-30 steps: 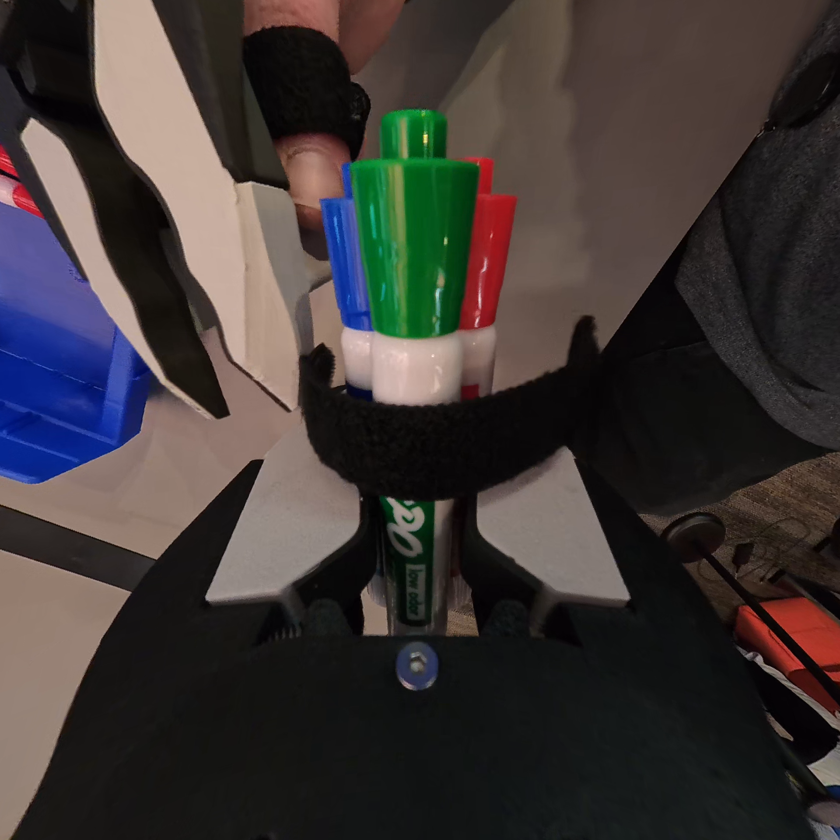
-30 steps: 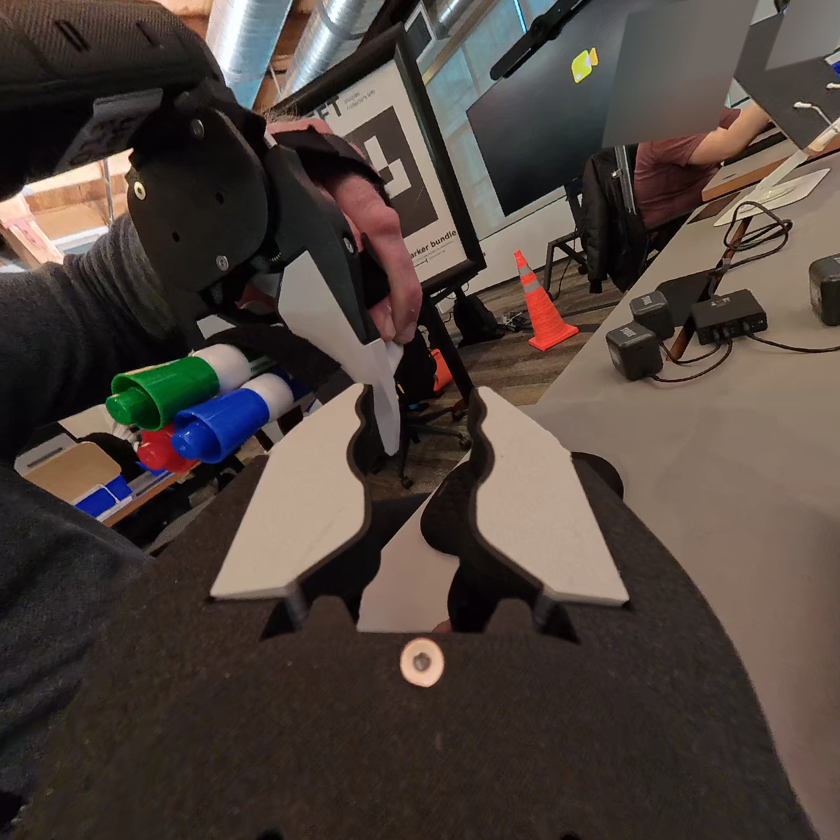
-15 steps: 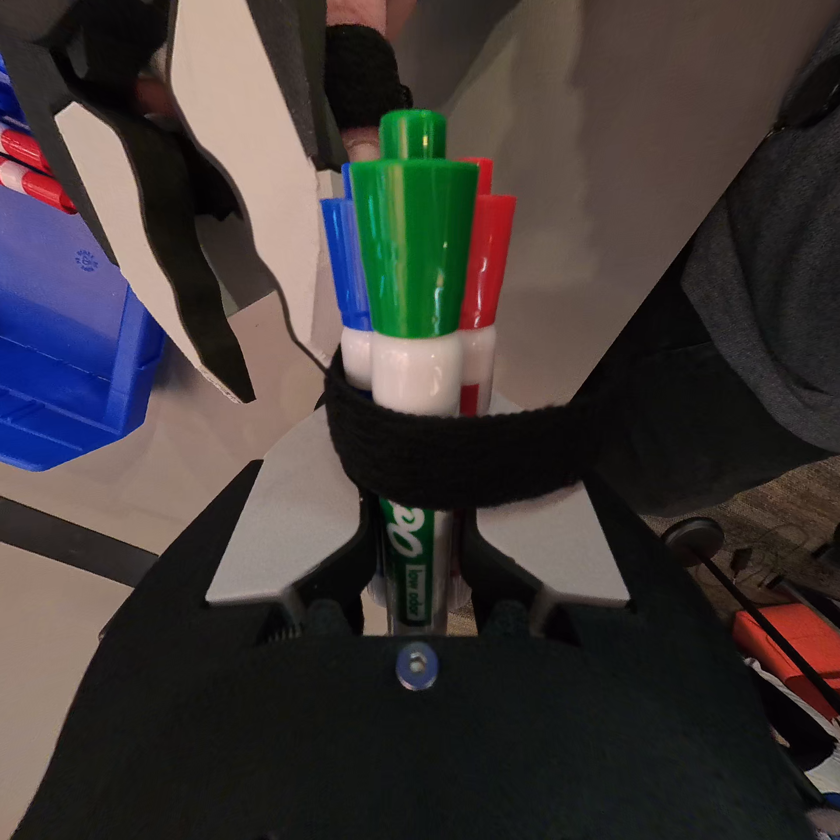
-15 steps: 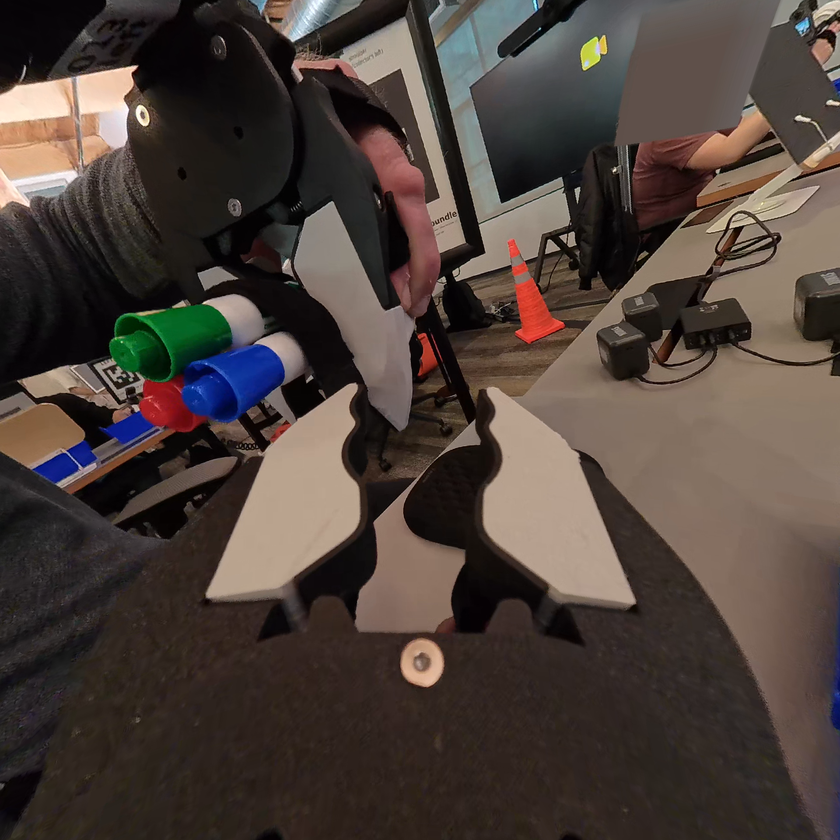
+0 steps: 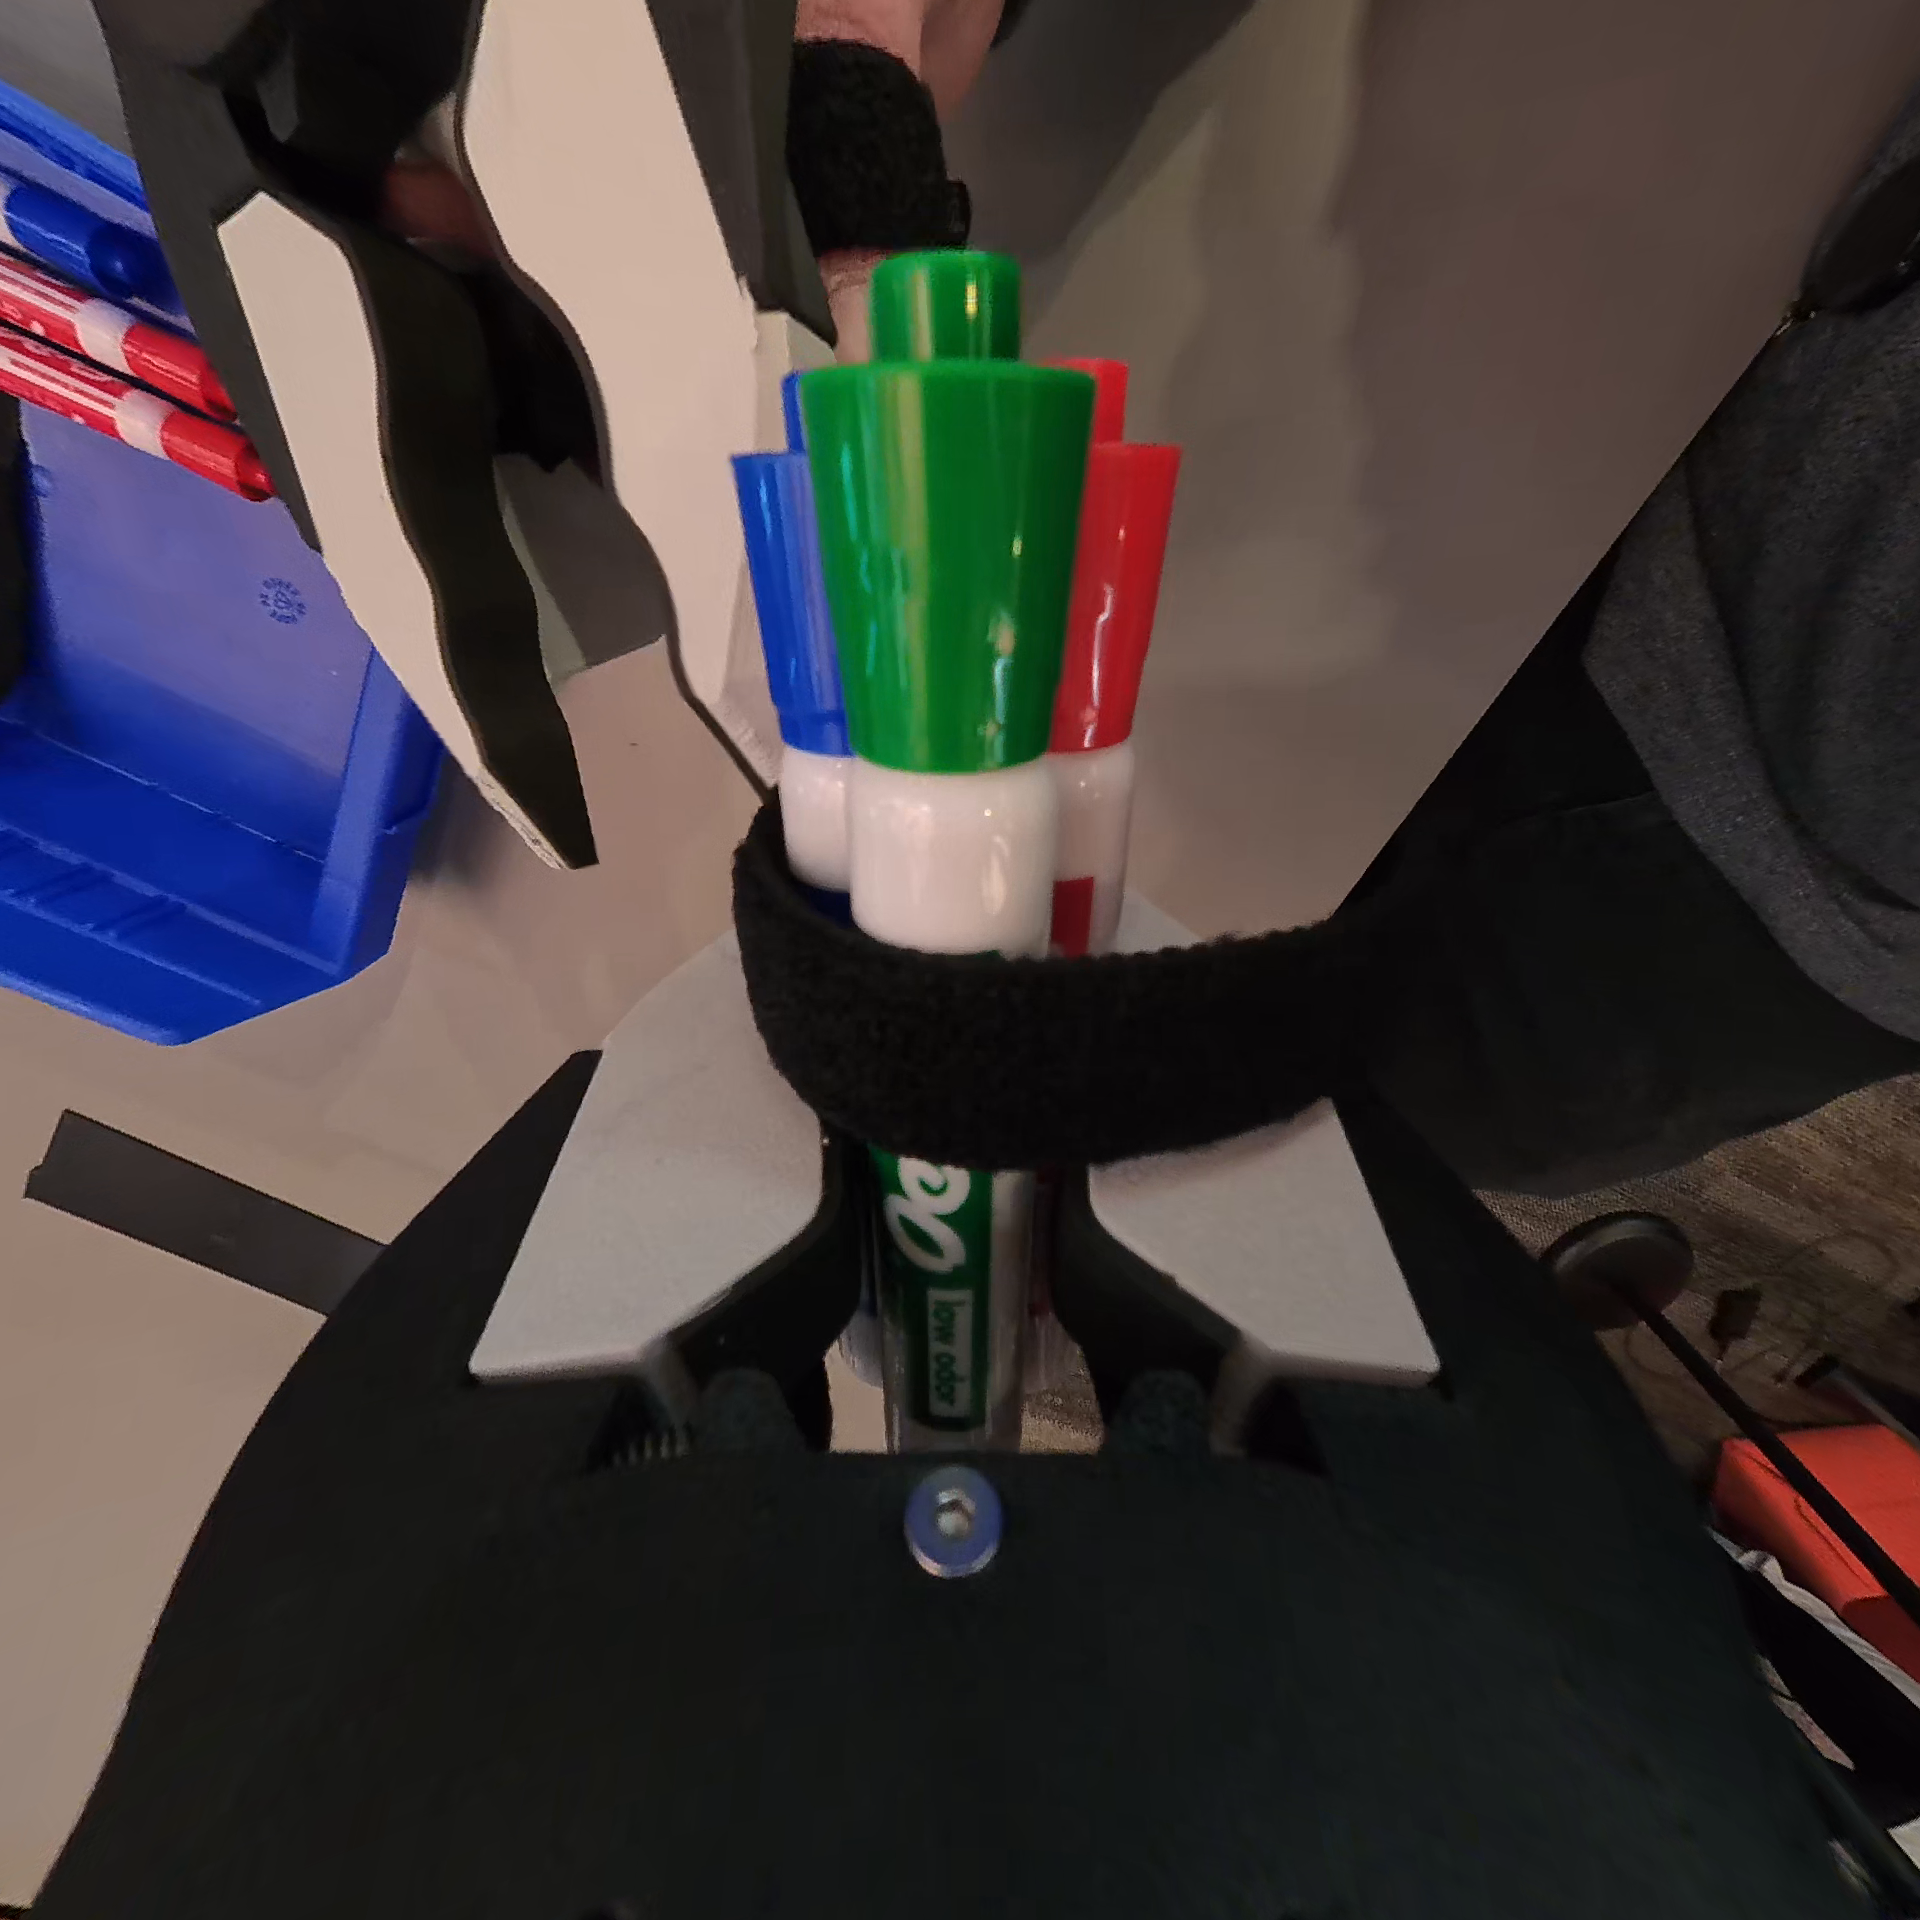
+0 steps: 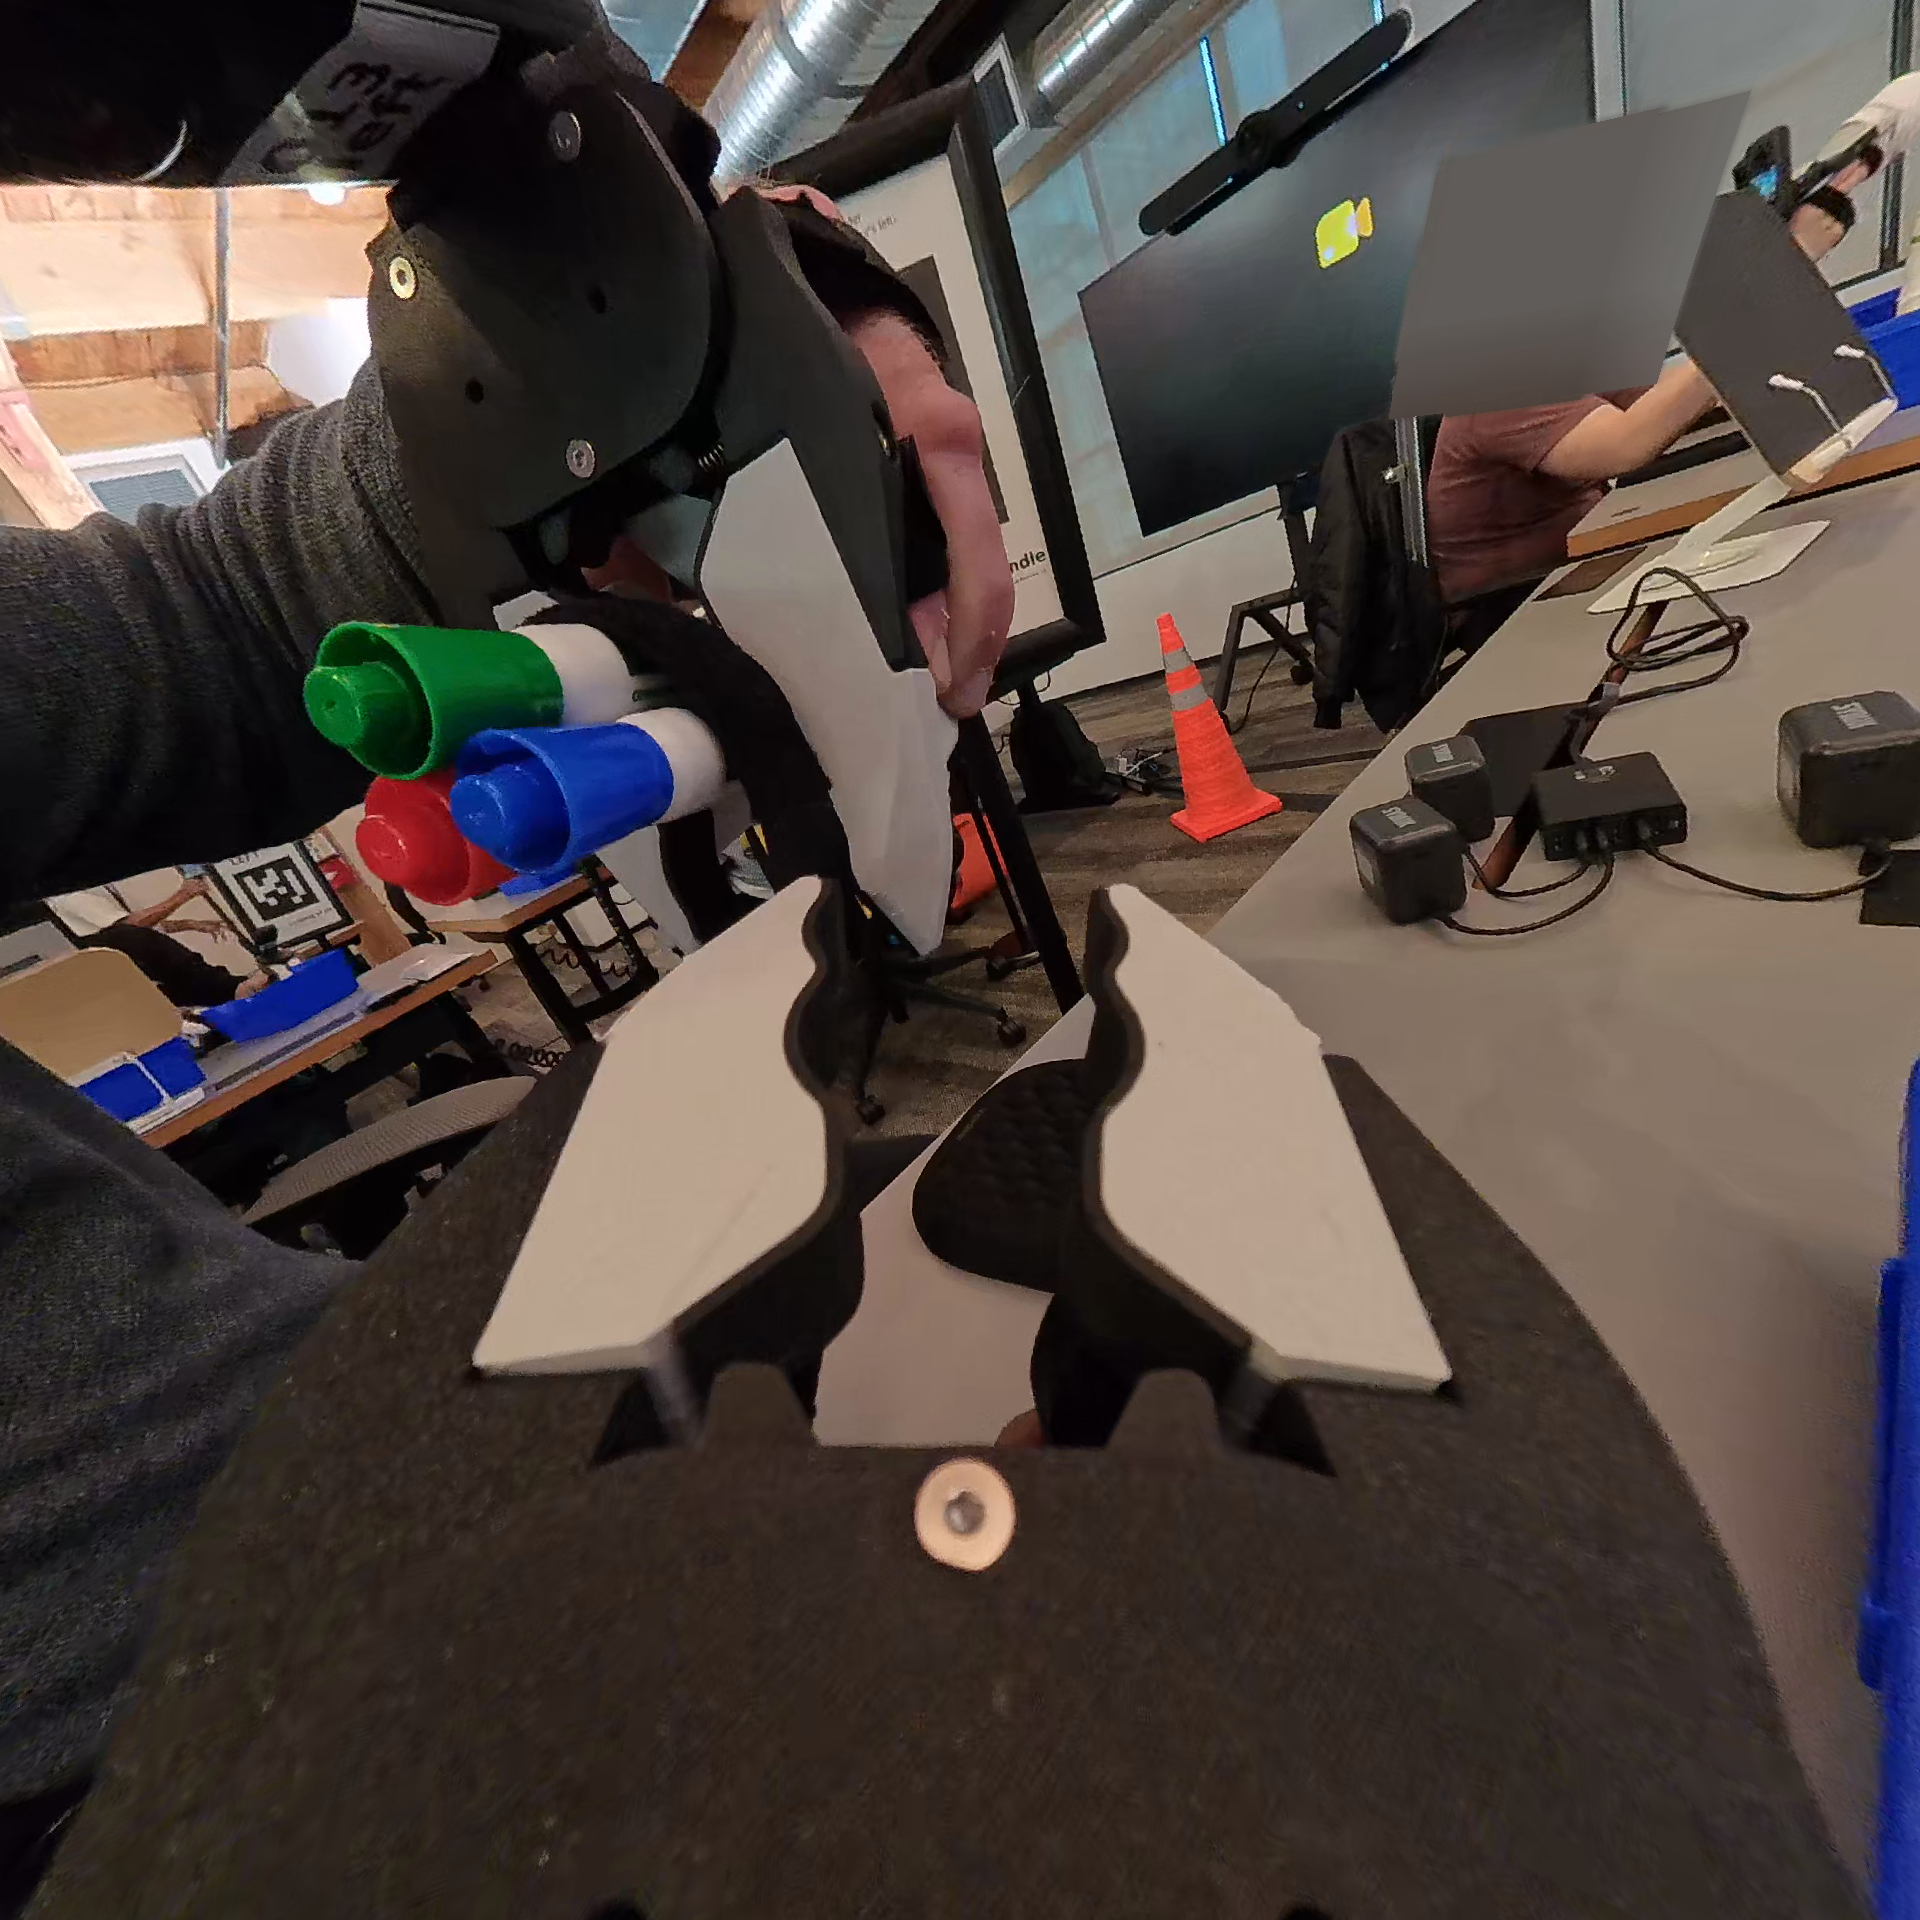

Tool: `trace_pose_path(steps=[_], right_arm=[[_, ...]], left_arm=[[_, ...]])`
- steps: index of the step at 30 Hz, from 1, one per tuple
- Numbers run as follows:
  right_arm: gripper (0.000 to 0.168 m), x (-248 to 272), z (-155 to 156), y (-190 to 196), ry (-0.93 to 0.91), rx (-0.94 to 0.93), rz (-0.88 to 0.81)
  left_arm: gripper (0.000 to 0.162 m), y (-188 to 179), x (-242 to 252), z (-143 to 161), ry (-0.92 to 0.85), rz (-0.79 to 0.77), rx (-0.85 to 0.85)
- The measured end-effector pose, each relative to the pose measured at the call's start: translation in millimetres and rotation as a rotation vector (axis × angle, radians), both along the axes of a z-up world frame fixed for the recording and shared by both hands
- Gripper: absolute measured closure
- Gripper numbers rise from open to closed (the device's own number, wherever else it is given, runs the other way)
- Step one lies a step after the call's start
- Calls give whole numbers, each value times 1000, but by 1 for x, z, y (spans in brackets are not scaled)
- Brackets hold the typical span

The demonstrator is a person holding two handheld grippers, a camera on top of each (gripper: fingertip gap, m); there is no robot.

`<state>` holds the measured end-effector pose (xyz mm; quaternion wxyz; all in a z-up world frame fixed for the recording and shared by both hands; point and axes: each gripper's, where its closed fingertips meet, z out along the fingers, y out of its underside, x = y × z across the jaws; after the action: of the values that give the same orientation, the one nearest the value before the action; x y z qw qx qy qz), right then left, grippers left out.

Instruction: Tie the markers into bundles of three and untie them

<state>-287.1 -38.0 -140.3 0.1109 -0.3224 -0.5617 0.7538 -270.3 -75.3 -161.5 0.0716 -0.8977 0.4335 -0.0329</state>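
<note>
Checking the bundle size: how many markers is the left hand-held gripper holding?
3: a green-capped marker in front, a blue-capped marker at its left, a red-capped marker at its right. Any behind them would be hidden.

Markers (image 5: pixel 951 665) w/ strap (image 5: pixel 997 1029) round them, betw. left tongs (image 5: pixel 954 1049). Bin (image 5: pixel 197 769) on desk (image 5: pixel 187 1382) to the left. Right tongs (image 6: pixel 961 914) just beside bundle.

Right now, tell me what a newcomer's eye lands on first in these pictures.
First, the bundle of three white-barrelled markers with green, blue and red caps, clamped in the left gripper at the centre of the left wrist view, with a black fabric strap around it just below the caps. Next, the blue plastic bin at that view's left edge. In the right wrist view, the orange traffic cone stands out on the floor beyond the grey table.
</note>
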Motion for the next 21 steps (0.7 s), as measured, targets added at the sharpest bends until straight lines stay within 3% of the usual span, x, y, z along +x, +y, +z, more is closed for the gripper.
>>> trace_pose_path(steps=[1, 12, 17, 21], right_arm=[[125, 0, 1, 1, 5, -6, 1], [118, 13, -4, 15, 87, 6, -21], [82, 30, -12, 5, 166, 89, -61], [63, 36, -3, -22, 221, 126, -94]], left_arm=[[119, 0, 0, 0, 4, -2, -1], [119, 0, -1, -1, -7, 2, -3], [119, 0, -5, 0, -1, 12, -6], [119, 1, -5, 0, -1, 19, -12]])
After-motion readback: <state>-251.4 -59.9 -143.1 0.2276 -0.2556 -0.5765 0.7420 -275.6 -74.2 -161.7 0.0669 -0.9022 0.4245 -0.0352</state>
